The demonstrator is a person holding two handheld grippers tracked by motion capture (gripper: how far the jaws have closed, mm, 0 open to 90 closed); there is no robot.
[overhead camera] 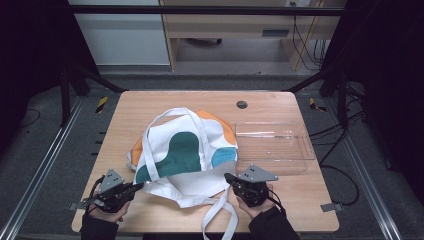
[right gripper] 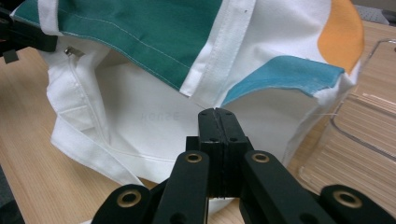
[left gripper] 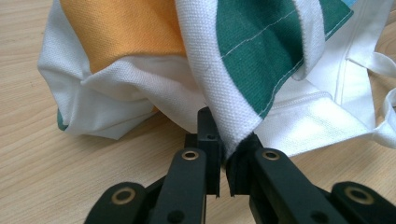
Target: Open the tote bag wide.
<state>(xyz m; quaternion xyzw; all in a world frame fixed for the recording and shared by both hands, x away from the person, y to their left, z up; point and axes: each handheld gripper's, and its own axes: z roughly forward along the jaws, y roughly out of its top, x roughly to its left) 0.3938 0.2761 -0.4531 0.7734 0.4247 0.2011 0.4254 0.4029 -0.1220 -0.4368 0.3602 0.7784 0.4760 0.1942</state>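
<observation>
We take the tote bag as our reference; it lies crumpled on the wooden table, roughly at the centre and towards the near edge, with its white cloth marked by green, orange and blue patches. Its opening faces the person, and one white strap trails from the near side of the bag over the table's near edge. At the bag's near left corner we find the left gripper, held in the person's left hand. In the left gripper view its jaws are closed narrow on the bag, with a fold of the white hem pinched between the pads. At the bag's near right corner we find the right gripper, held in the right hand. In the right gripper view its jaws stand fully together, and the tips meet the bag's upper edge where the green panel joins the white binding; we cannot tell whether any cloth is caught between them, as none shows between the pads. Just to the right of the bag, touching or almost touching its side, rests a clear plastic tray. Beyond the bag, near the far edge, a small round grommet is set into the tabletop.
</observation>
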